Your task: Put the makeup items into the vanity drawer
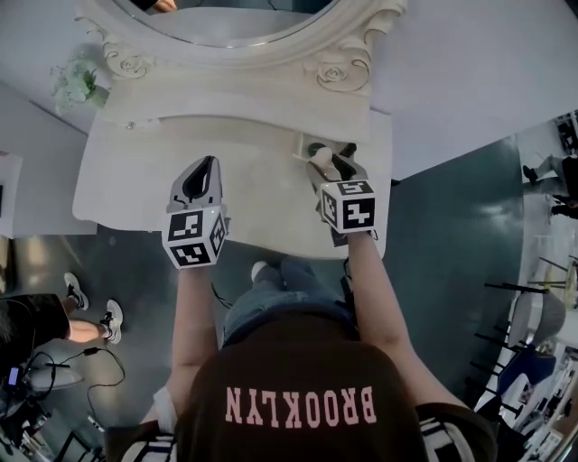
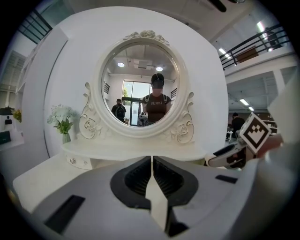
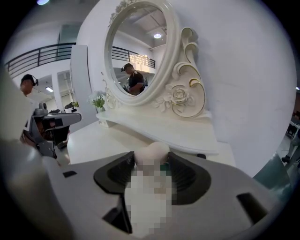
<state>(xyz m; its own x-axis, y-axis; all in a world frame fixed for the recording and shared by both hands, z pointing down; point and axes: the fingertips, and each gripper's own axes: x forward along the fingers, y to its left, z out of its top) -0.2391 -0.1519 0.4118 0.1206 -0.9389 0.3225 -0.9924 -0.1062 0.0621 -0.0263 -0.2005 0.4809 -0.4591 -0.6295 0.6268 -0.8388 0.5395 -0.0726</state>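
My right gripper [image 1: 327, 162] [image 3: 152, 161] is shut on a pale, rounded makeup item [image 3: 153, 151] that fills the gap between its pads, with a bit of green beside it. It hovers over the right end of the white vanity top [image 1: 135, 176], just in front of a small drawer [image 1: 304, 144] that stands out from the raised shelf [image 1: 235, 99]. What lies inside the drawer is hidden. My left gripper [image 1: 202, 171] [image 2: 152, 161] is shut with nothing in it, over the middle of the top and pointing at the mirror [image 2: 140, 84].
An ornate oval mirror [image 1: 235, 23] backs the shelf. A small vase of white flowers [image 1: 77, 83] [image 2: 62, 121] stands at the shelf's left end, by a drawer knob [image 2: 71, 161]. Another person's feet [image 1: 90, 311] are on the floor to the left.
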